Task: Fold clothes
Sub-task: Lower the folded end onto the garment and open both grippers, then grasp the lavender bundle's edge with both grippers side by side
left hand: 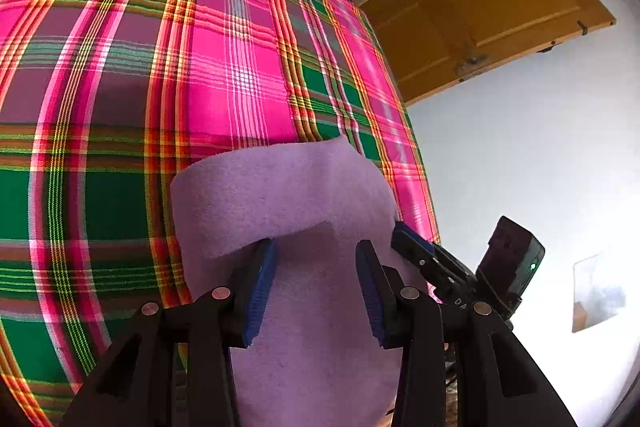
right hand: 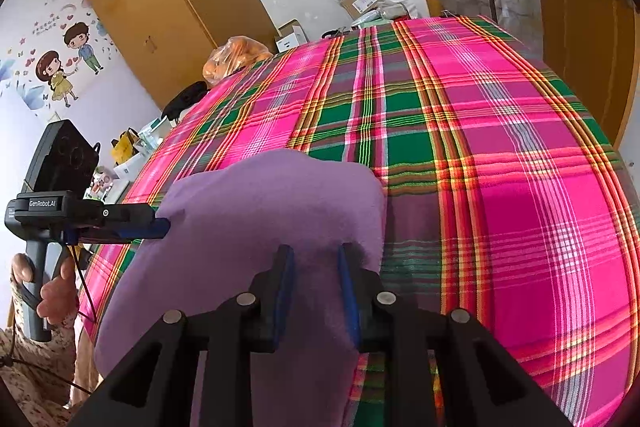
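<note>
Lilac cloth (left hand: 280, 195) lies under both grippers, left (left hand: 316, 291) spread, right (right hand: 316, 291) seemingly apart.

We carry matching black grippers: the left gripper (left hand: 316, 291) and right gripper (right hand: 316, 291) have ribbed blue pads (left hand: 258, 297), round silver screws (right hand: 245, 299), white "GenRobot.AI" lettering, a thin cable, and we wear a floral-print sleeve (right hand: 36, 379)

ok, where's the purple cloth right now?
The purple cloth lies on the near edge of the plaid bedspread, low centre in both wrist views, between the left gripper and right gripper.
</note>
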Motion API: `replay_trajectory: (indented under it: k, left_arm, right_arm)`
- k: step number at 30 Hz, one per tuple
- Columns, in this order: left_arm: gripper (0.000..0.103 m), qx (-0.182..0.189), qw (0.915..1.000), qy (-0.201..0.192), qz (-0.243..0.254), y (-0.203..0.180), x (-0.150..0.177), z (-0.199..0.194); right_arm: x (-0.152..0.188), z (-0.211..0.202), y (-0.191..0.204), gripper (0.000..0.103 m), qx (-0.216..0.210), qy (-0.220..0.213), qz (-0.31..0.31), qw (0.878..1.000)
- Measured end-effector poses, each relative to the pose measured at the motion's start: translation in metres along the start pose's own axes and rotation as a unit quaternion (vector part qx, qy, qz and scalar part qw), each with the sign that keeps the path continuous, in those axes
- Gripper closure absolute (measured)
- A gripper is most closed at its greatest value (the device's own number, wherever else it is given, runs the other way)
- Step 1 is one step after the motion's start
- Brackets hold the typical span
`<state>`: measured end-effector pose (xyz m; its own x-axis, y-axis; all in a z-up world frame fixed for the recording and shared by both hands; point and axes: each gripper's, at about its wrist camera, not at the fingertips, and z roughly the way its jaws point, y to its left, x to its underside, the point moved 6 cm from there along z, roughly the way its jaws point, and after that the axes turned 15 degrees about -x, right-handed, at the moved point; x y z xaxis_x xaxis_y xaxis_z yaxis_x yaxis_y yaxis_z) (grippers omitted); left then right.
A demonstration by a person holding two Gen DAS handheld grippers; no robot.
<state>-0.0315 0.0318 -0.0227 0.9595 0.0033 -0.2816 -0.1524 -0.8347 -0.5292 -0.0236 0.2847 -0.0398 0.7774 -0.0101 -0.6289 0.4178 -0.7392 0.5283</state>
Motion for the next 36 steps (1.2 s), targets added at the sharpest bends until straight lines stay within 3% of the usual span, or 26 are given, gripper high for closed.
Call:
replay_trajectory:
  k: [4, 12, 15, 21, 31, 36]
  left_arm:
    - [0.060, 0.006, 1.0000, -0.003, -0.007, 0.001, 0.002, -0.005]
    - [0.060, -0.029, 0.9990, -0.017, 0.031, -0.010, 0.031, -0.017]
    - [0.060, -0.036, 0.9987, -0.019, 0.032, -0.009, 0.038, -0.015]
    - [0.060, -0.052, 0.9978, -0.027, 0.032, -0.006, 0.048, -0.015]
    - [0.060, -0.047, 0.9983, -0.019, 0.027, 0.003, 0.080, -0.018]
    - [0.060, -0.062, 0.9978, -0.011, 0.020, 0.011, 0.084, -0.012]
  right_arm:
    - [0.001, -0.005, 0.006, 0.080, 0.019, -0.005, -0.005, 1.000]
    - [0.026, -0.034, 0.043, 0.078, 0.027, -0.026, -0.063, 0.997]
    - [0.044, -0.026, 0.038, 0.080, 0.035, -0.011, -0.049, 0.998]
    - [0.050, -0.028, 0.039, 0.080, 0.042, -0.021, -0.046, 0.998]
    - [0.084, -0.035, 0.060, 0.080, 0.045, -0.006, -0.060, 0.997]
    - [0.085, -0.035, 0.058, 0.080, 0.039, -0.023, -0.046, 0.998]
